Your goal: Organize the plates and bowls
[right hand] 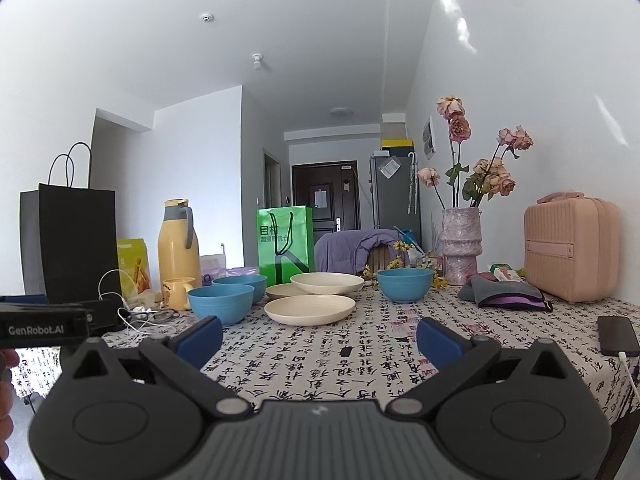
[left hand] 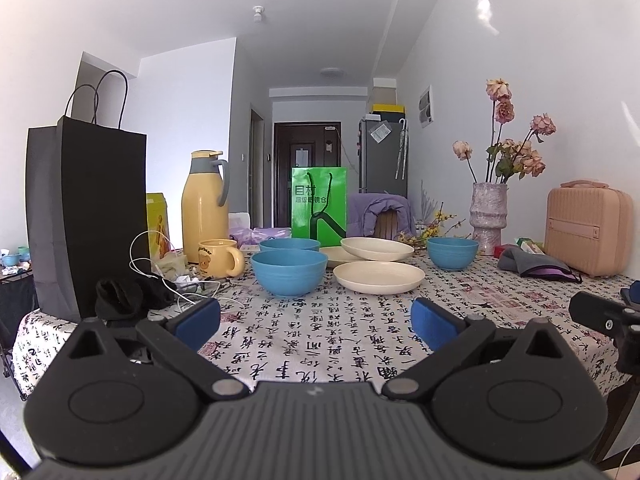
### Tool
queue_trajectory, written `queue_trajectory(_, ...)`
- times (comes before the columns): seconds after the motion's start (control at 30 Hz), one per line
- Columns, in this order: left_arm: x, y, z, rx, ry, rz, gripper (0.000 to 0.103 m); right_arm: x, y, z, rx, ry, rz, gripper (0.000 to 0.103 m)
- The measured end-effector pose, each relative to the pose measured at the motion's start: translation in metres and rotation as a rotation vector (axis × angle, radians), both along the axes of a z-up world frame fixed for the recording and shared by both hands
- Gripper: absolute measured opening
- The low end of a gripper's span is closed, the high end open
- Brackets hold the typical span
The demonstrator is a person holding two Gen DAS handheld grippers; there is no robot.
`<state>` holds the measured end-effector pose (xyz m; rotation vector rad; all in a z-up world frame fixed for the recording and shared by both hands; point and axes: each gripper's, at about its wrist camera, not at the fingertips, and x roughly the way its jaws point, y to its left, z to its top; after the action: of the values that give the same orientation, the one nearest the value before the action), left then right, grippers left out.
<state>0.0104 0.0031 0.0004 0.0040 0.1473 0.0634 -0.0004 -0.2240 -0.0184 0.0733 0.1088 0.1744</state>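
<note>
Three blue bowls and three cream plates stand on the patterned tablecloth point(left hand: 320, 332). In the left wrist view a near blue bowl point(left hand: 289, 271) sits ahead, a second point(left hand: 289, 245) behind it, a third point(left hand: 452, 253) to the right. One cream plate point(left hand: 379, 277) lies nearest, another point(left hand: 376, 249) rests tilted on a third point(left hand: 334, 257). My left gripper point(left hand: 316, 322) is open and empty, short of them. My right gripper point(right hand: 319, 338) is open and empty, facing the near plate point(right hand: 310, 309), bowls point(right hand: 221, 301) point(right hand: 405, 283) either side.
A black paper bag point(left hand: 86, 220), yellow thermos point(left hand: 204, 208), yellow mug point(left hand: 219, 257) and cables point(left hand: 176, 280) crowd the left. A green bag point(left hand: 319, 202) stands behind the dishes. A vase of flowers point(left hand: 489, 216), pink case point(left hand: 588, 230), grey cloth point(left hand: 532, 266) and phone point(right hand: 618, 336) are right.
</note>
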Motion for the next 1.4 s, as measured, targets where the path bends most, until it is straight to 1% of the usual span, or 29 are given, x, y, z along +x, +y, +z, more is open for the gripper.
queue_trajectory(0.07, -0.001, -0.003, 0.002, 0.006, -0.003, -0.014, 0.103, -0.002, -0.002, 0.001, 0.009, -0.007, -0.009, 0.103)
queue_trajectory(0.2, -0.002, -0.007, 0.004, 0.011, -0.017, -0.025, 0.103, -0.003, -0.001, 0.002, -0.003, -0.010, -0.010, 0.103)
queue_trajectory(0.4, -0.002, -0.007, 0.004, 0.008, -0.014, -0.029, 0.103, -0.001, 0.002, 0.001, -0.002, 0.009, 0.007, 0.103)
queue_trajectory(0.73, 0.001, -0.005, 0.004, 0.004, -0.004, -0.028, 0.103, -0.001, 0.003, 0.001, -0.020, -0.007, 0.001, 0.103)
queue_trajectory(0.9, 0.010, -0.004, -0.003, 0.012, 0.023, -0.022, 0.103, 0.000, 0.006, -0.003, -0.063, -0.042, 0.014, 0.103)
queue_trajectory(1.03, 0.018, -0.008, -0.007, 0.039, 0.020, -0.026, 0.103, 0.003, 0.006, -0.008, -0.070, -0.055, 0.028, 0.103)
queue_trajectory(1.17, 0.030, -0.013, -0.008, 0.074, 0.039, -0.049, 0.103, 0.016, 0.007, -0.010, -0.091, -0.042, 0.025, 0.103)
queue_trajectory(1.33, 0.047, -0.014, -0.009, 0.054, 0.070, -0.051, 0.103, 0.031, 0.003, -0.015, -0.063, -0.016, 0.021, 0.103)
queue_trajectory(1.4, 0.053, -0.015, -0.009, 0.061, 0.065, -0.070, 0.103, 0.038, 0.001, -0.016, -0.057, -0.007, 0.018, 0.103)
